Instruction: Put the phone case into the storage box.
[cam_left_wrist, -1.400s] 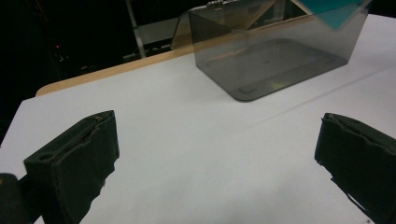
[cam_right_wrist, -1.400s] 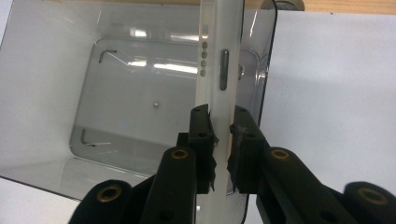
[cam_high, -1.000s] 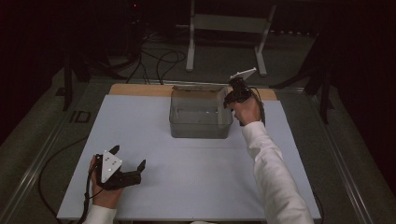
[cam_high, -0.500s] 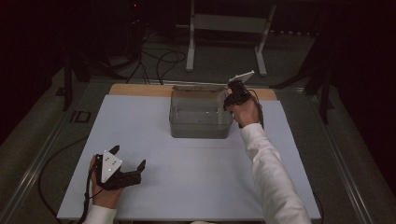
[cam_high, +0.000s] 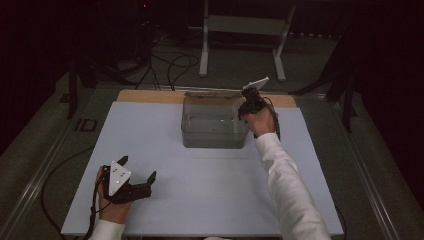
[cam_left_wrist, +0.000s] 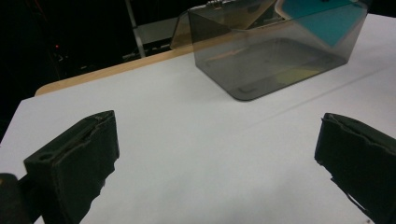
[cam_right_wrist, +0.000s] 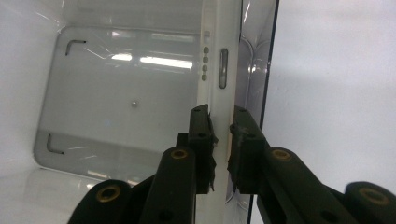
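Little moved since earlier frame: right gripper (cam_right_wrist: 223, 122) fingers clamped on white slab (cam_right_wrist: 219, 56) at clear bin (cam_high: 214, 131) right wall; left gripper (cam_high: 136, 173) fingers open, well clear. Risk: slab slipping, tipping bin.

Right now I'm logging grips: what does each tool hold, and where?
The right tool pinches the white phone by its lower edge, inside the clear box; the left tool holds nothing.

Left tool (cam_high: 137, 172) gapes open; right tool (cam_right_wrist: 222, 133) clamped shut.
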